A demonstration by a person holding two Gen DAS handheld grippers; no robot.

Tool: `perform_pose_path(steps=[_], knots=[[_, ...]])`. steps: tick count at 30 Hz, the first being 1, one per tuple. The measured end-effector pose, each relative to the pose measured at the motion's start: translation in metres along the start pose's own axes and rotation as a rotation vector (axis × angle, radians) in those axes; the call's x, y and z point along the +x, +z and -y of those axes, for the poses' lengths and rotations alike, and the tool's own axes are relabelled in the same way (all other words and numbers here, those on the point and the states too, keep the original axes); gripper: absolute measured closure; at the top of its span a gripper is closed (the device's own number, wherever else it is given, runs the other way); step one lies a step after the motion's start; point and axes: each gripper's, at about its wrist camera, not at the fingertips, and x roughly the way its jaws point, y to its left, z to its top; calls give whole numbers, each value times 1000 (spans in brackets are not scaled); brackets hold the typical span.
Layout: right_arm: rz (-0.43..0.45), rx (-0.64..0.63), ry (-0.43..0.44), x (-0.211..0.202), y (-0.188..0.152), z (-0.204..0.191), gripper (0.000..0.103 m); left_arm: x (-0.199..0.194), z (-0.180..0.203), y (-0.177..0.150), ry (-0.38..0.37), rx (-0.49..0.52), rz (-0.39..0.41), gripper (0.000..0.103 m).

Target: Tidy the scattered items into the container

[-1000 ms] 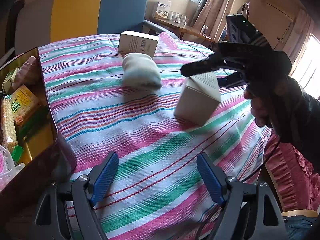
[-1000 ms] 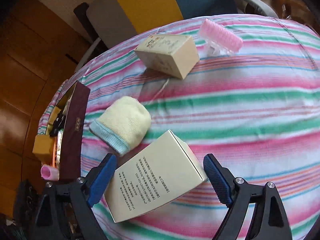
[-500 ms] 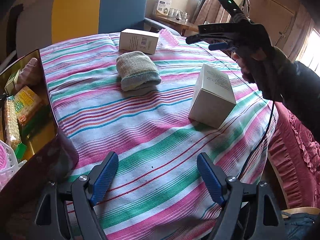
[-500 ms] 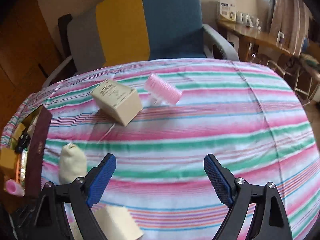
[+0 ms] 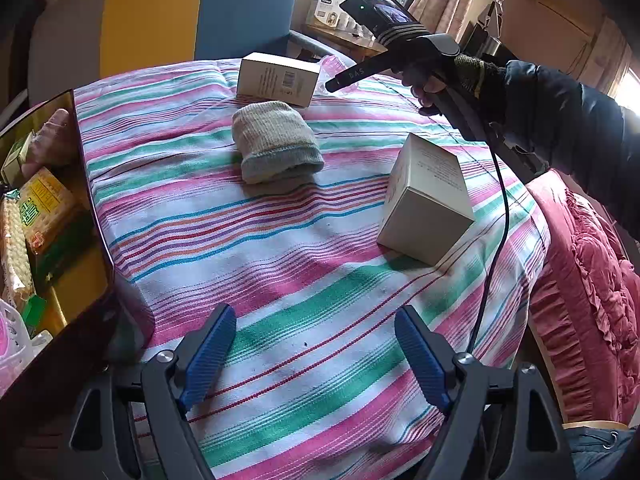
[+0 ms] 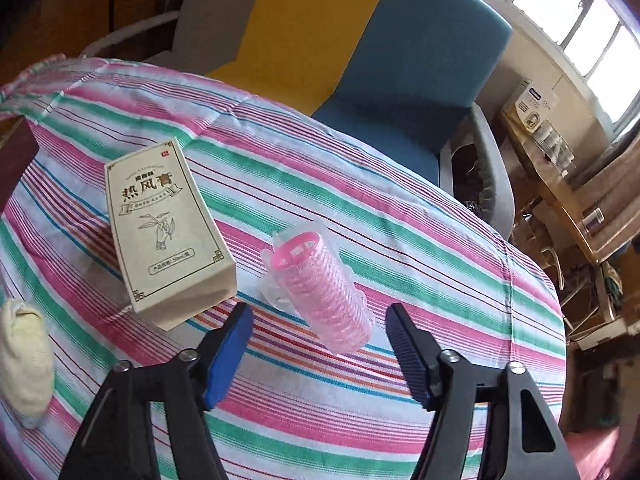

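Note:
My right gripper point(image 6: 320, 348) is open, just short of a pink hair roller point(image 6: 324, 284) in clear wrap lying on the striped cloth. A cream printed box point(image 6: 168, 236) lies left of it. A folded pale sock point(image 6: 24, 356) is at the left edge. In the left wrist view my left gripper point(image 5: 316, 356) is open and empty above the cloth. The sock point(image 5: 276, 148), the far box point(image 5: 278, 78) and a near cream box point(image 5: 426, 200) lie ahead. The dark red container point(image 5: 80, 200) stands at the left, holding snack packets.
The right hand-held gripper point(image 5: 400, 52) and its cable show at the far right in the left wrist view. A yellow and blue armchair point(image 6: 360, 48) stands behind the table. A red ruffled cushion point(image 5: 580, 280) lies beyond the table's right edge.
My right gripper has lifted away from the near cream box, swung to the far side of the table and come close over the pink roller. My left gripper has stayed put.

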Motion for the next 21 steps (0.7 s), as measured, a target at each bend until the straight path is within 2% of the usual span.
perform_pose_path(steps=[1,3,11,20,21], knots=[[-4,-2,-2,2,0,1,52,0,0,0,1,1,1,19],[2,19,-4,1,-4,6,68,1,2,0,1,3,3,17],[27,166,53,-31,-54,12,70,0,4,-2,9,5,15,17],[1,400,164,-74,-154,13,70,-1,8,1,45,22,-21,17],[-7,425,172,-77,-165,12,74,-2,8,2,43,21,-22,17]])
